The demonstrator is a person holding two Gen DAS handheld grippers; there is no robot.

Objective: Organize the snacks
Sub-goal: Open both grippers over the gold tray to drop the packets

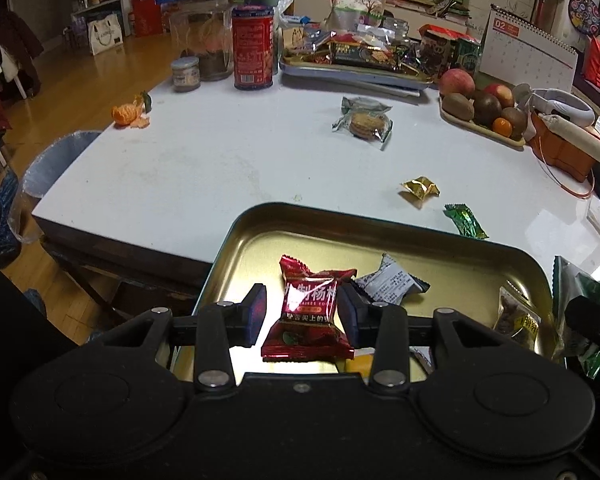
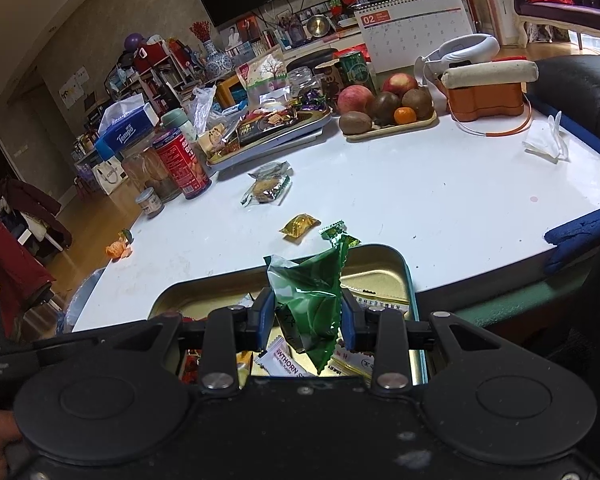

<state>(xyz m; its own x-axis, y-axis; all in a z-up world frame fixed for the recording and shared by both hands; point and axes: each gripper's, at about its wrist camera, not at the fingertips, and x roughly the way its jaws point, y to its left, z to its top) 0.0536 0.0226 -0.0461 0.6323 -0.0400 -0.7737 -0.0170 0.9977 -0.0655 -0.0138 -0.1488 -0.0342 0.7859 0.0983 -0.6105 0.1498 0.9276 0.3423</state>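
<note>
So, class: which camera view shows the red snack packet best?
The left wrist view: the red snack packet sits unobstructed between the left gripper fingers, its label readable. The right wrist view shows only a red sliver behind that gripper's body.

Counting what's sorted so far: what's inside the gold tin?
Inside the gold tin: a grey-white packet, a brown snack packet and a hawthorn packet. The claws and their red packet and green packet hide the rest.

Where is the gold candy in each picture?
Left wrist view: the gold candy lies on the white table, right of centre, beyond the tin.
Right wrist view: the gold candy lies mid-picture, beyond the tin.
Shared landmark: the cookie pack, farther back.
</note>
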